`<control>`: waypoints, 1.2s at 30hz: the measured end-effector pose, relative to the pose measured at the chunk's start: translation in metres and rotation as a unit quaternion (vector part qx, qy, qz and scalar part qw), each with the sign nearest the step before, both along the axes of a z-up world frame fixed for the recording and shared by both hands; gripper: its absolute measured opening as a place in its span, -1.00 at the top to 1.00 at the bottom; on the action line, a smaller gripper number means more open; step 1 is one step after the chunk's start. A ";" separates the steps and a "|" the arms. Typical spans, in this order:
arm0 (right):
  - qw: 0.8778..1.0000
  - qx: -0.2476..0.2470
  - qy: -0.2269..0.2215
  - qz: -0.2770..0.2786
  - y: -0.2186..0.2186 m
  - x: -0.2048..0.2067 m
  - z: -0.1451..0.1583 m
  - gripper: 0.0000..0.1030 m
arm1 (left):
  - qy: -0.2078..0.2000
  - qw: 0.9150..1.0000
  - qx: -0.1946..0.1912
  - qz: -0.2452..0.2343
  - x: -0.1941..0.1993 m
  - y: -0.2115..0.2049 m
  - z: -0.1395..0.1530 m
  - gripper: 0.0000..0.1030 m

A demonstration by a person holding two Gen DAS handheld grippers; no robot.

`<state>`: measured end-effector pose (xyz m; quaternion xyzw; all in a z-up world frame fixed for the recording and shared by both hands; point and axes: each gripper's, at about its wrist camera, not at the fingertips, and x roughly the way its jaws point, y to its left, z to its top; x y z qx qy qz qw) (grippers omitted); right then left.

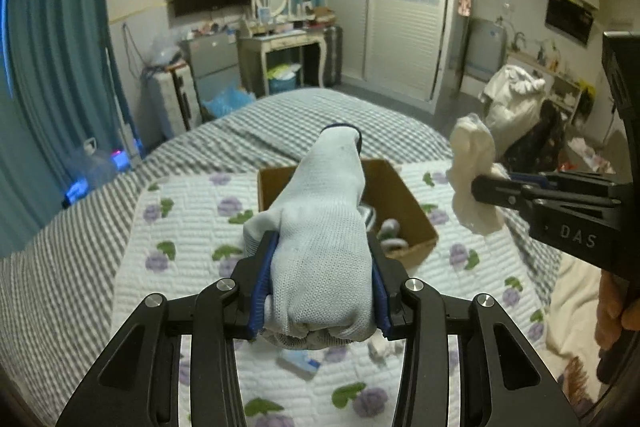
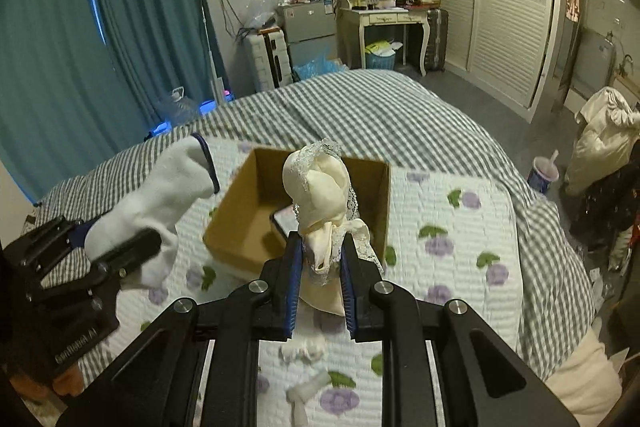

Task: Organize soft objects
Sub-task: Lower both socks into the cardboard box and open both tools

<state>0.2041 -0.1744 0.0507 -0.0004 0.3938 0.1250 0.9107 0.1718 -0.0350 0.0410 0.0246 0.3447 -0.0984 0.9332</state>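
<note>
My left gripper (image 1: 320,251) is shut on a white knit glove (image 1: 320,227) with a dark blue cuff and holds it up above the bed, in front of an open cardboard box (image 1: 404,211). The glove also shows in the right wrist view (image 2: 160,195) at the left of the box (image 2: 240,211). My right gripper (image 2: 320,247) is shut on a cream lace-trimmed cloth bundle (image 2: 320,187) and holds it just in front of the box. In the left wrist view the bundle (image 1: 472,163) hangs to the right of the box. Some items lie inside the box.
The box stands on a white quilted mat with purple flowers (image 2: 448,227) over a grey checked bed cover (image 2: 380,107). Small white soft items (image 2: 308,391) lie on the mat near me. A blue cup with a straw (image 2: 542,171) stands off the bed's right side.
</note>
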 end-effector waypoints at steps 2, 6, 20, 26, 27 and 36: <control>1.000 0.008 0.000 -0.003 0.004 0.019 0.000 0.65 | 0.000 1.000 0.007 0.000 0.018 0.000 -0.004 0.21; 1.000 0.012 0.014 -0.012 0.012 0.068 -0.013 0.65 | -0.003 1.000 0.015 0.003 0.056 0.000 -0.015 0.21; 0.997 -0.002 0.068 -0.028 0.009 0.164 -0.072 0.65 | 0.039 0.999 0.009 -0.003 0.131 -0.009 -0.077 0.21; 0.997 -0.035 0.061 -0.016 0.015 0.154 -0.079 -0.13 | 0.032 0.999 0.001 0.008 0.133 -0.012 -0.080 -0.01; 0.997 -0.037 0.059 -0.016 0.014 0.151 -0.078 -0.14 | 0.026 1.000 0.005 0.009 0.130 -0.012 -0.080 -0.11; 0.998 -0.049 0.020 -0.012 -0.003 0.104 -0.053 -0.25 | 0.006 0.999 0.038 -0.006 0.085 -0.005 -0.053 -0.56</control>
